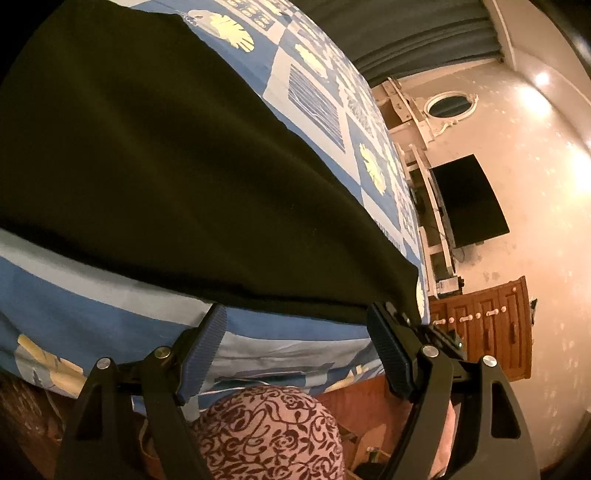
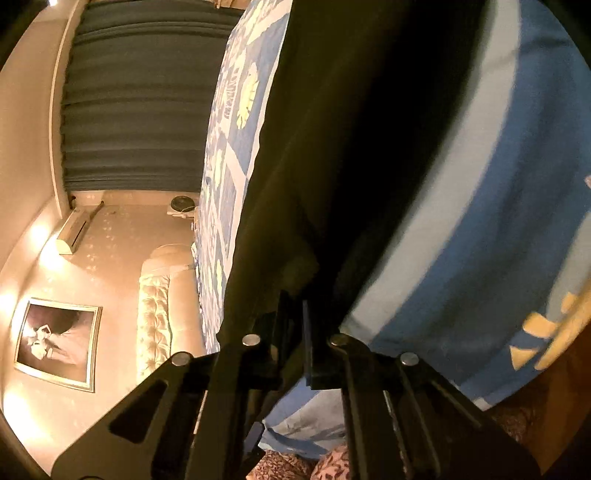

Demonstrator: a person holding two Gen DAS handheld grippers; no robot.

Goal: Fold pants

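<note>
the dark pants (image 1: 166, 177) lie spread across a bed covered by a blue, white and yellow patterned bedspread (image 1: 110, 325), their near hem running along the side of the bed closest to the person. in the left wrist view the left gripper (image 1: 295, 332) hangs at that hem with its jaws standing wide apart; the blue ribbed pads (image 1: 207, 350) sit just below the edge of the cloth, nothing pressed between them, and the right-hand pad is close under the corner of the fabric. below the gripper a lap in a pink and dark-red floral garment (image 1: 273, 435) fills the bottom of the view. off to the right stand a brown wooden dresser (image 1: 487, 328), a dark wall-mounted screen (image 1: 469, 199) and an oval mirror (image 1: 448, 105), with grey-blue curtains (image 1: 406, 33) behind the bed. in the right wrist view the right gripper (image 2: 297, 332) has its jaws drawn together — the dark cloth of the pants (image 2: 332, 147) comes right down to the fingertips, but the spot is in deep shadow and i cannot tell whether fabric is actually pinched between them. the bedspread (image 2: 480, 258) shows to the right of the pants; to the left are a tufted cream headboard (image 2: 159, 302), a framed picture (image 2: 57, 343) and a wall air conditioner (image 2: 72, 236).
</note>
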